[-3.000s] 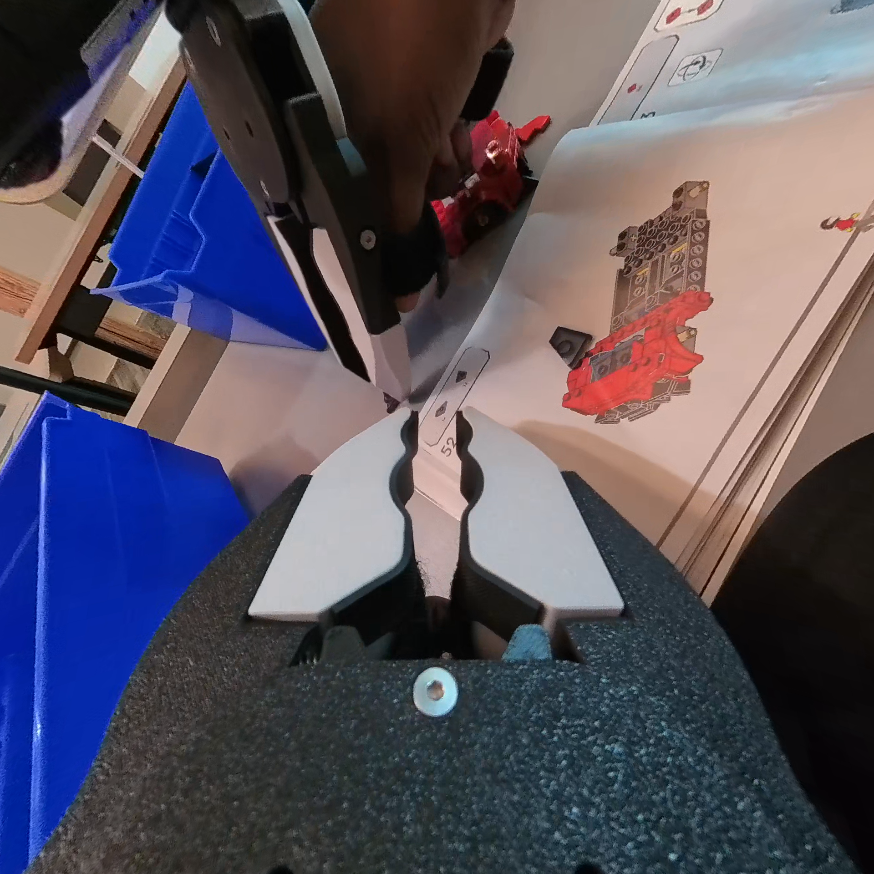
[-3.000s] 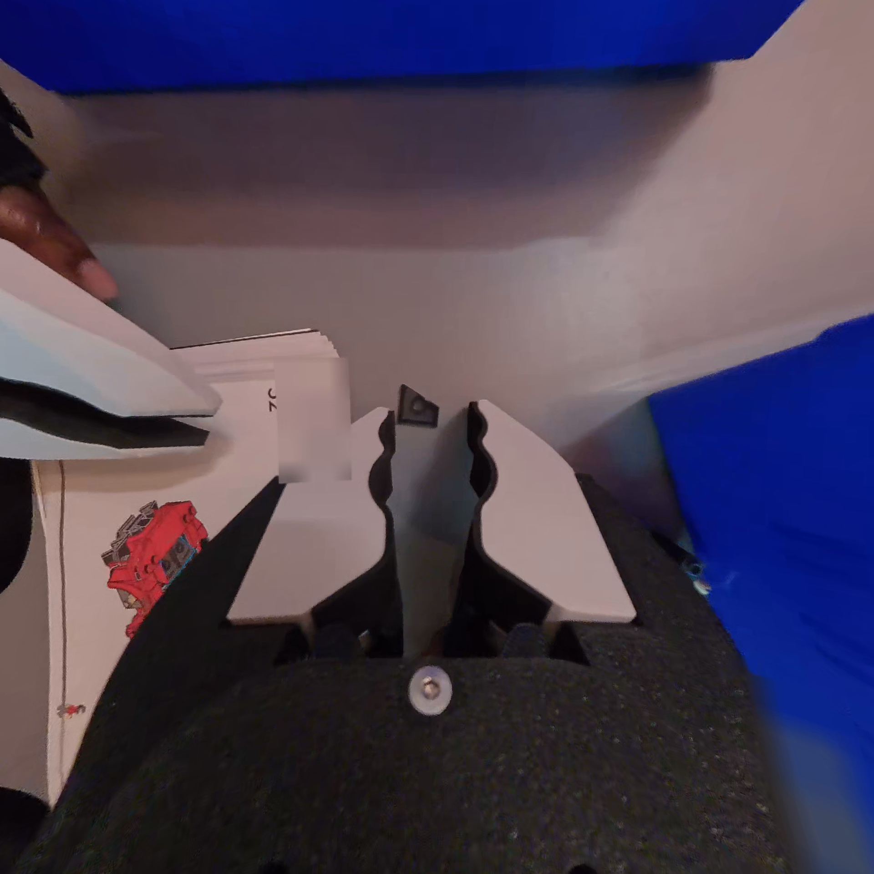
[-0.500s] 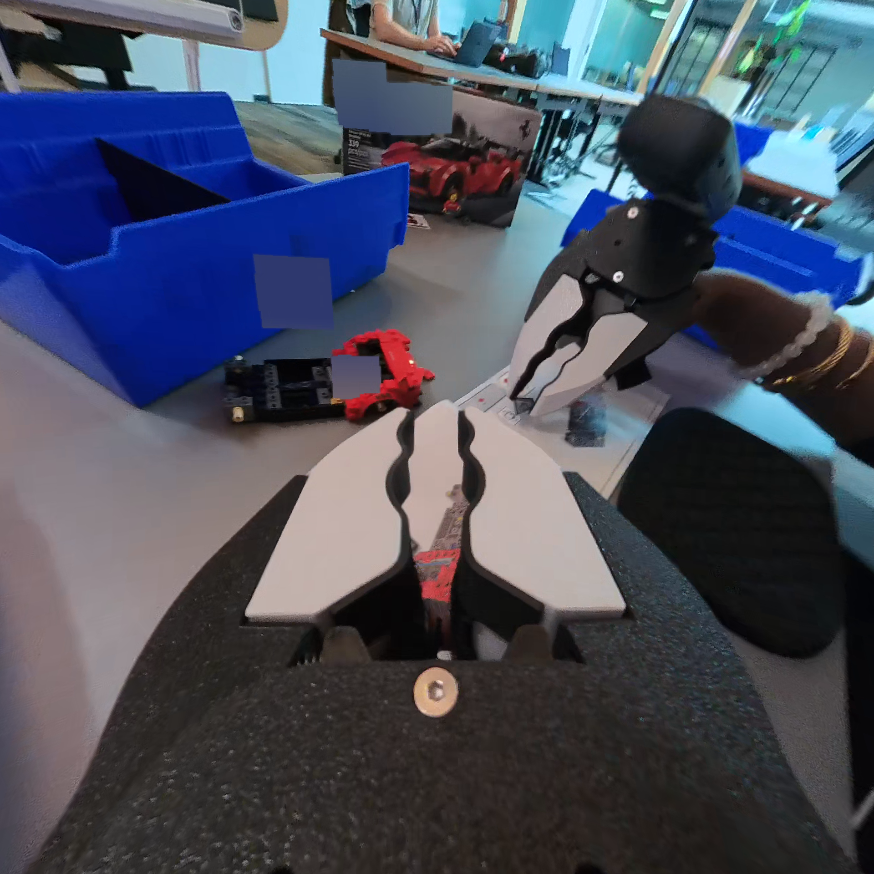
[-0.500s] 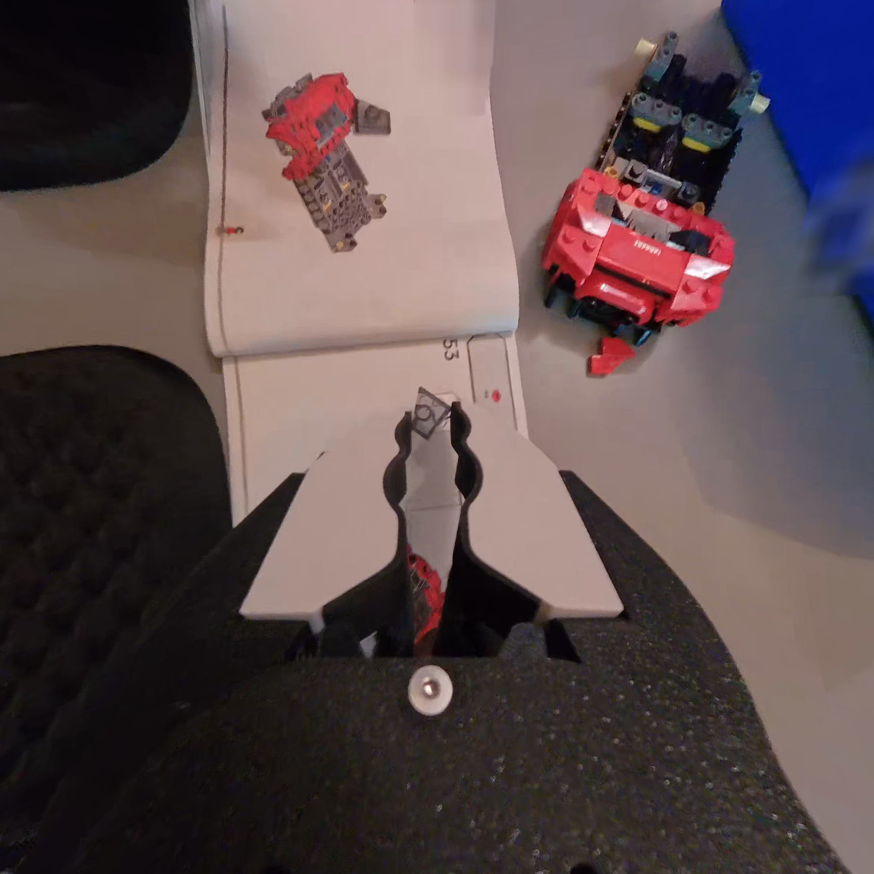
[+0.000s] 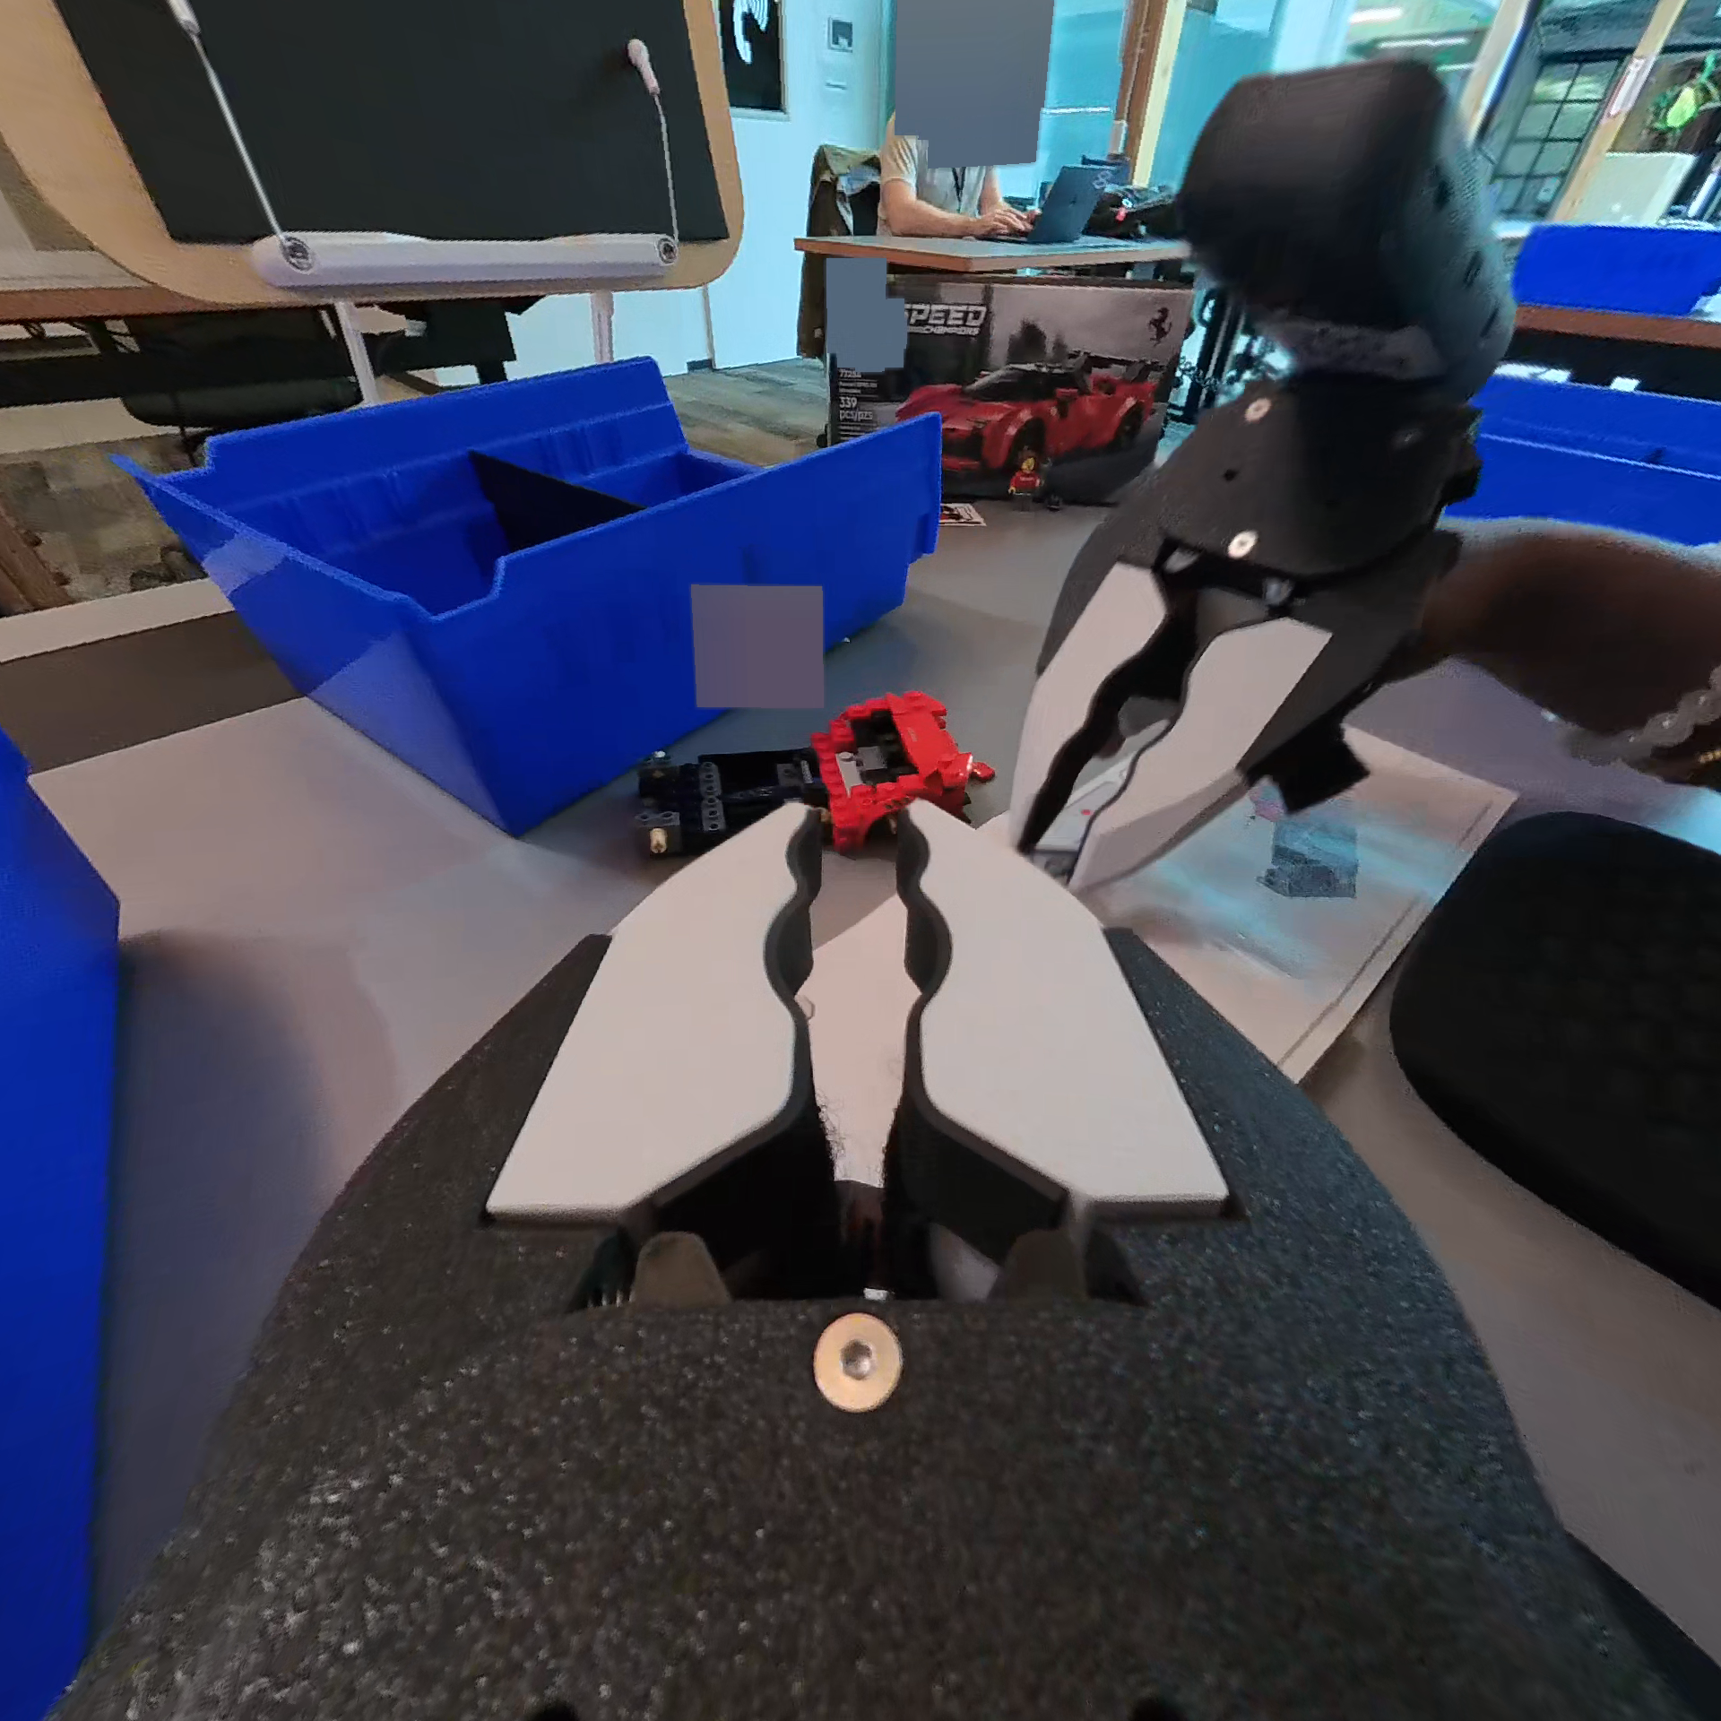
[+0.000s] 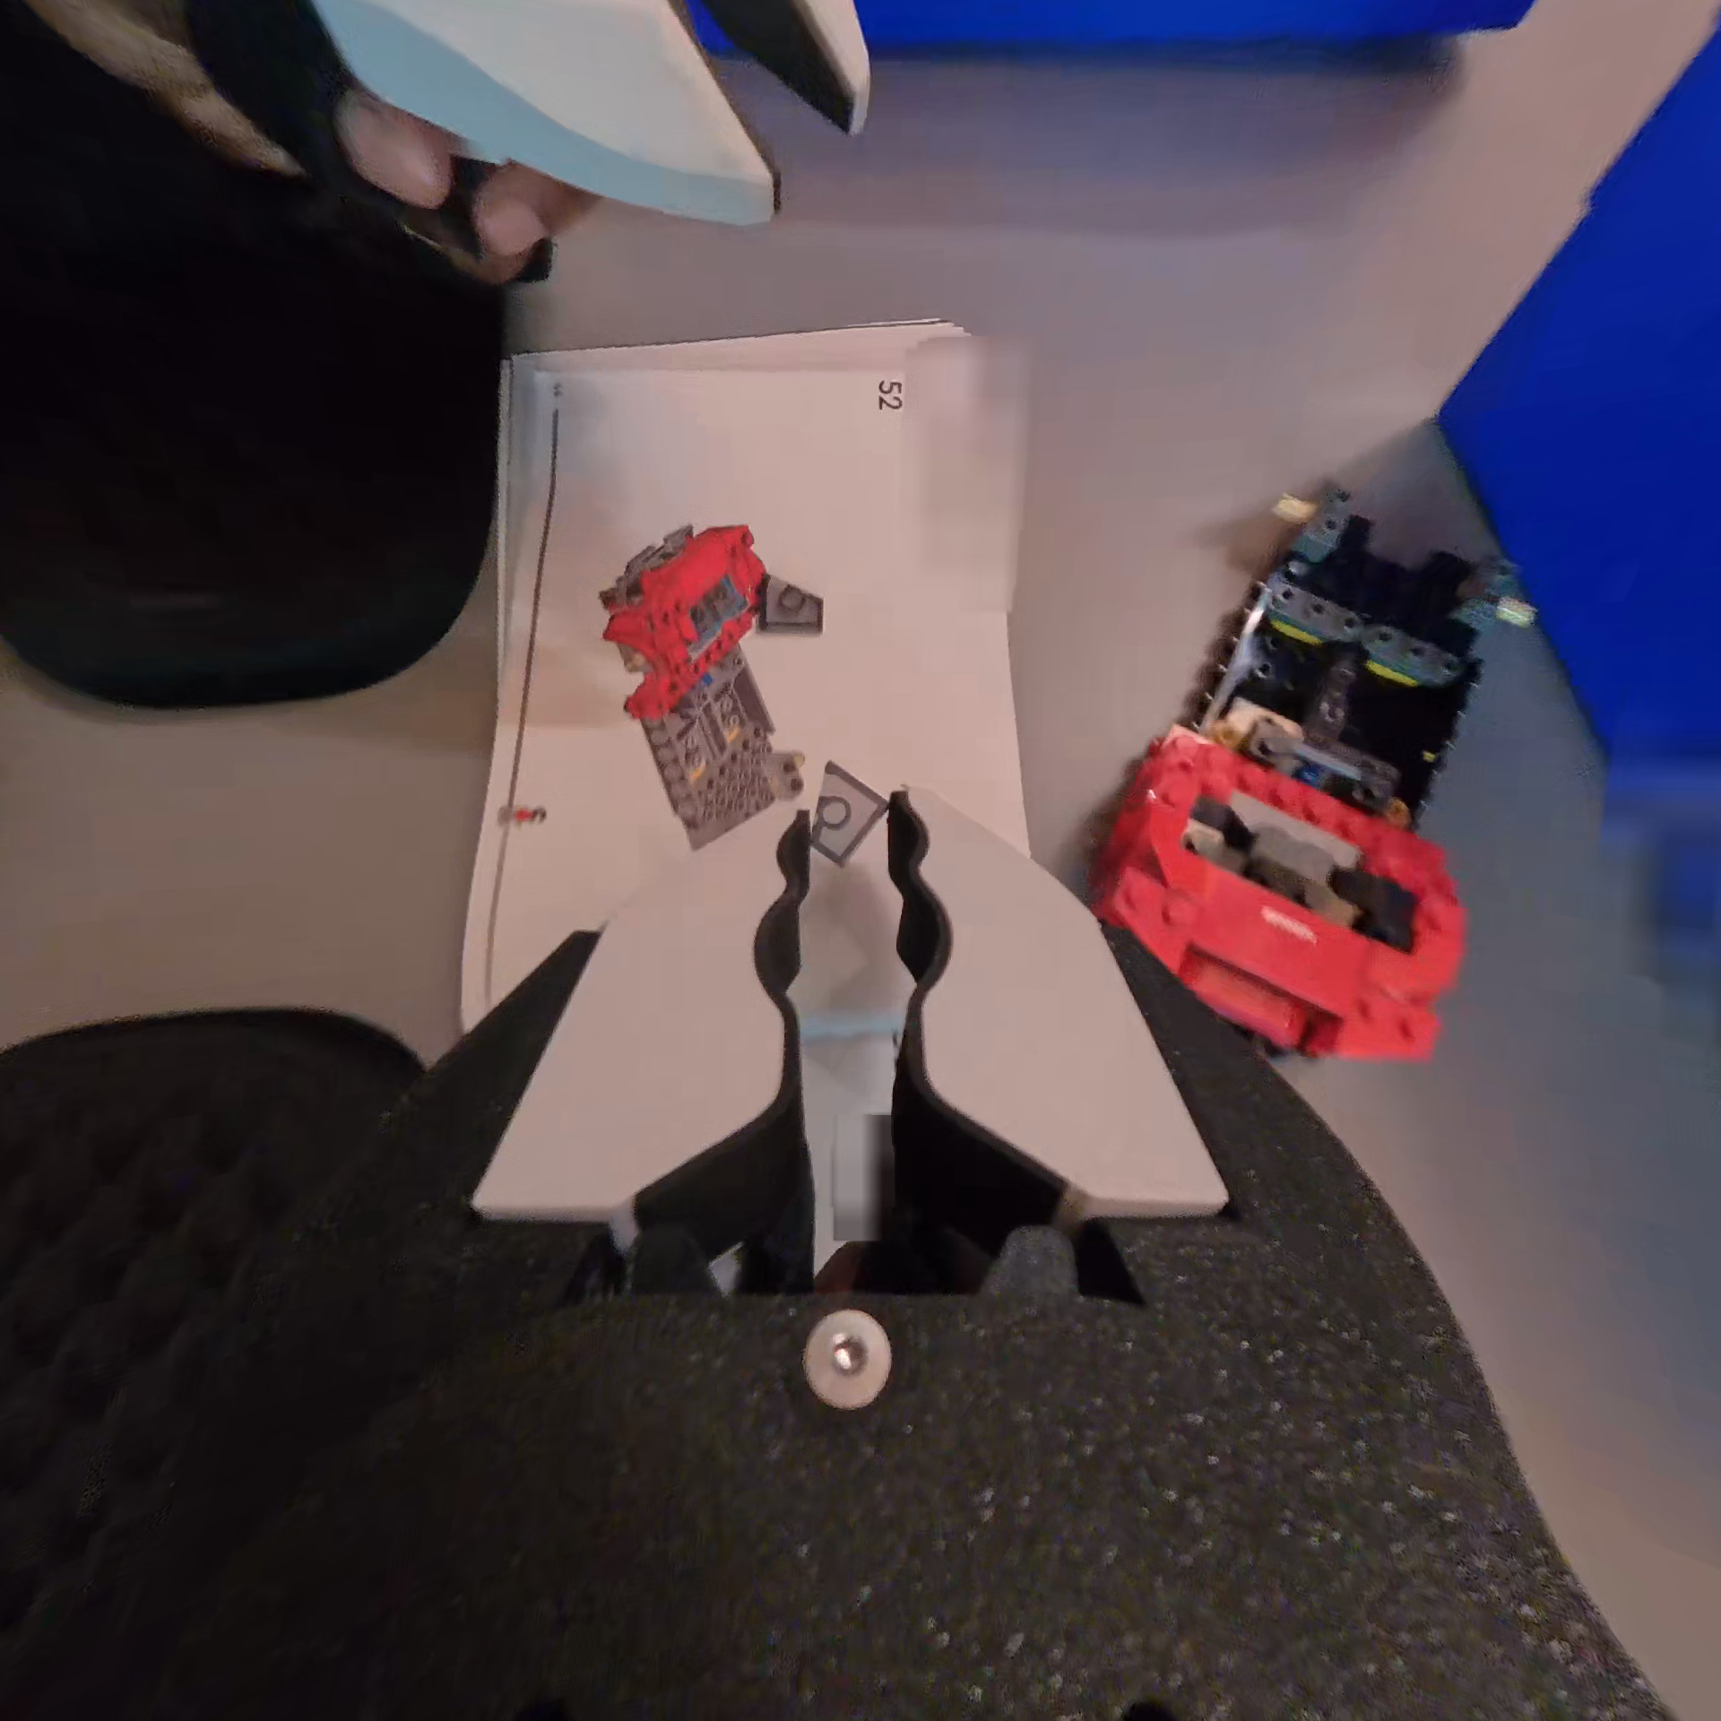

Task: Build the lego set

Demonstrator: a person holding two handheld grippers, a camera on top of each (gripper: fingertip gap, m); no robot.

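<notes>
Pinching a small dark grey wedge piece (image 6: 843, 812) at its fingertips, the right gripper (image 6: 846, 819) hangs over the open instruction booklet (image 6: 894, 670) on the grey worktop (image 6: 279, 838). The left gripper (image 5: 857, 824) holds nothing, its jaws standing slightly apart. The partly built red and black car (image 6: 1304, 819) rests on the worktop just beside the booklet's edge, with the blue bin (image 5: 559, 596) close behind it. The set's box (image 5: 1034, 382) stands upright towards the far edge of the worktop.

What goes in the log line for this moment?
right gripper: shut on grey wedge piece | left gripper: empty | car build: on table
</notes>
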